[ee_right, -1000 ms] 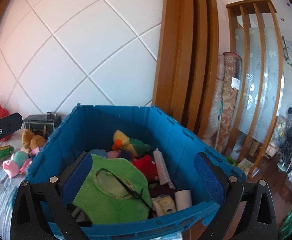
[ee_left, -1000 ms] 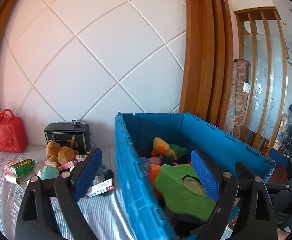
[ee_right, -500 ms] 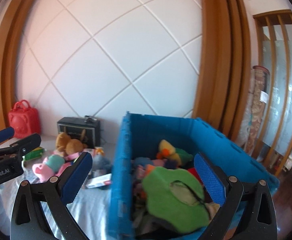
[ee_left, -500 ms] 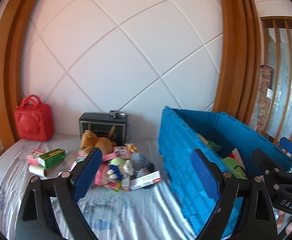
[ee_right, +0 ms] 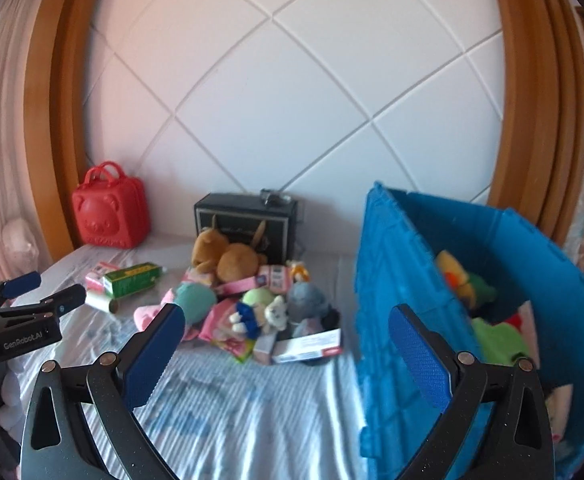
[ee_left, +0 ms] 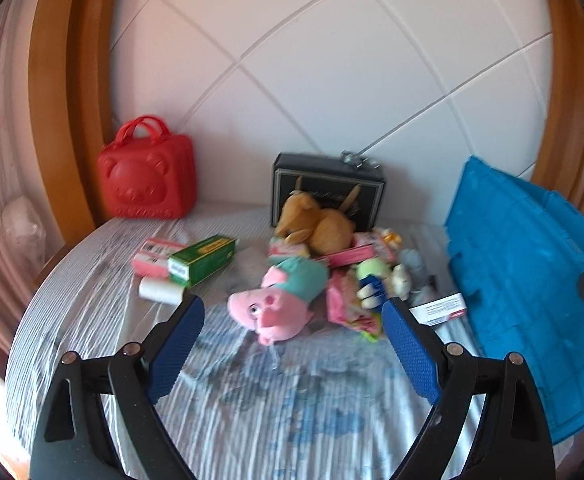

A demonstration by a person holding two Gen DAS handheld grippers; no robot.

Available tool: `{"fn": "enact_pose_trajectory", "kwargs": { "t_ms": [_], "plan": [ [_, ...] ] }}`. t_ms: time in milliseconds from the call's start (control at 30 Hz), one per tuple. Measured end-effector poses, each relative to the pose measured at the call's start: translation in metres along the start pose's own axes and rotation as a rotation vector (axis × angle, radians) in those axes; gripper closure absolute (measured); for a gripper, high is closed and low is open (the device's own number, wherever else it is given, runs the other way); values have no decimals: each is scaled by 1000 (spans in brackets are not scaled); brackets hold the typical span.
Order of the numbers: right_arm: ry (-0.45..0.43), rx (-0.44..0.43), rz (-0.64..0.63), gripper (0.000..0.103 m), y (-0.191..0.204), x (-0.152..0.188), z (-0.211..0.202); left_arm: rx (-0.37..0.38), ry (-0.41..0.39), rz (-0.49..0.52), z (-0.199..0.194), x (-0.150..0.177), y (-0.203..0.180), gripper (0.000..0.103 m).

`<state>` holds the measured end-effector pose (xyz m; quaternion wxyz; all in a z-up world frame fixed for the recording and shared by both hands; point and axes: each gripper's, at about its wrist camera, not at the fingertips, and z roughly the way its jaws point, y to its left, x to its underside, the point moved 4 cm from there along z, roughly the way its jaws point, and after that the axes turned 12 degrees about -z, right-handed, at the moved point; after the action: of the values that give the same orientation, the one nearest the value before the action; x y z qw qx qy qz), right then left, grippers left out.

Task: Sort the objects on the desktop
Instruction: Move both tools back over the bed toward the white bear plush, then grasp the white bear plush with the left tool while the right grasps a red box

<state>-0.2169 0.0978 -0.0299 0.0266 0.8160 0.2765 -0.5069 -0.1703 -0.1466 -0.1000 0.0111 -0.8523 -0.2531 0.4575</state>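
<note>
Toys, with the pink pig plush (ee_left: 275, 304) foremost, lie heaped on the striped bed (ee_left: 251, 400) between the green carton (ee_left: 203, 258) and the blue crate (ee_right: 492, 300). A second ago both cameras looked into the crate; now they have swung left to the pile, so I judge another pick is starting. The left tongs (ee_left: 292, 340) hang spread and empty, framing the pig from short of it, and the right tongs (ee_right: 283, 350) are likewise spread, level, nearer the crate.
</note>
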Motion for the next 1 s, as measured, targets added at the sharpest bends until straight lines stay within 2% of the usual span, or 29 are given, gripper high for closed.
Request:
{"fn": "enact_pose_trajectory", "kwargs": {
  "t_ms": [133,300,400,533,633,700,767,900,1000],
  "plan": [
    [74,-27,17,0,5,4,43,-38,56,-8,34,3,15,12],
    [179,-53,40,0,8,19,98,-37,144,29,85,12,10,12],
    [233,-52,62,0,8,32,131,-7,197,57,120,19,-1,12],
    [292,-36,167,0,2,58,172,38,234,142,169,29,-24,12],
    [330,-4,260,1,-4,80,199,95,247,199,198,31,-44,18],
    [367,19,308,14,-9,94,215,134,254,236,218,32,-62,19],
    [406,23,344,20,-12,106,232,163,256,271,238,34,-80,19],
    [434,41,397,20,-17,121,255,229,302,330,277,44,-113,19],
    [448,49,427,20,-19,131,269,250,345,368,303,54,-128,19]
  ]
}}
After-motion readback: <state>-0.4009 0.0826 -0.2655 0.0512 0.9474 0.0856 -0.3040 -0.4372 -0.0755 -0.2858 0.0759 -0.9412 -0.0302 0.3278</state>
